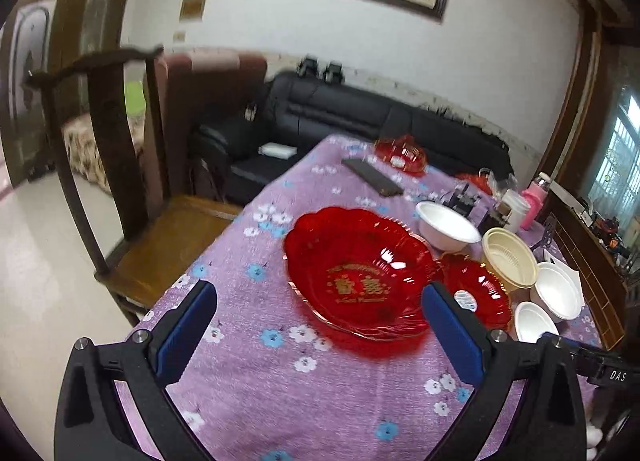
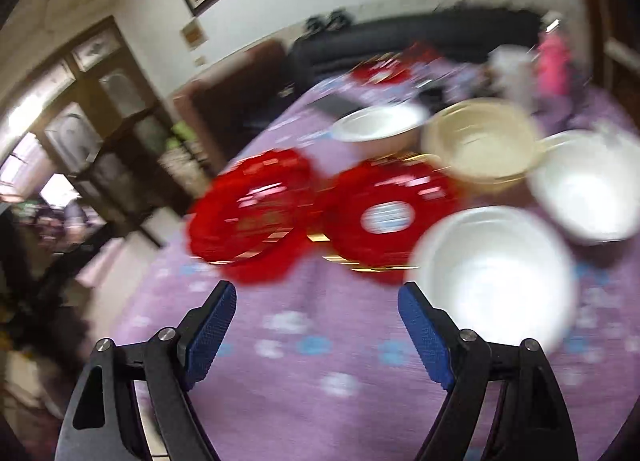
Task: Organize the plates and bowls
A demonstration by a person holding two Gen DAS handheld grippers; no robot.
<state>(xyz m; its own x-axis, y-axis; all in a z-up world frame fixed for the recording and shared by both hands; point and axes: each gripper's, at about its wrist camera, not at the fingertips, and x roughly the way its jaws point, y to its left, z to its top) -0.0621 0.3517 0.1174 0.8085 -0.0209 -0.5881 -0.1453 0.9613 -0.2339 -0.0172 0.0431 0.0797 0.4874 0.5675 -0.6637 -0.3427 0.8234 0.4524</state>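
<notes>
Just ahead of the left gripper (image 1: 320,325), centre frame, sits the large scalloped red plastic plate (image 1: 360,273); jaws spread, empty. Right gripper (image 2: 316,325), also spread and empty, hangs farther back.

The left gripper (image 1: 318,311) has two matte black angular arms, each with a triangular cutout and two round silver screws near the joints. Its fingers (image 1: 186,327) carry ribbed royal-blue pads on their inner faces. The right gripper (image 2: 316,331) looks the same: black arms, silver screws, textured blue pads.
</notes>
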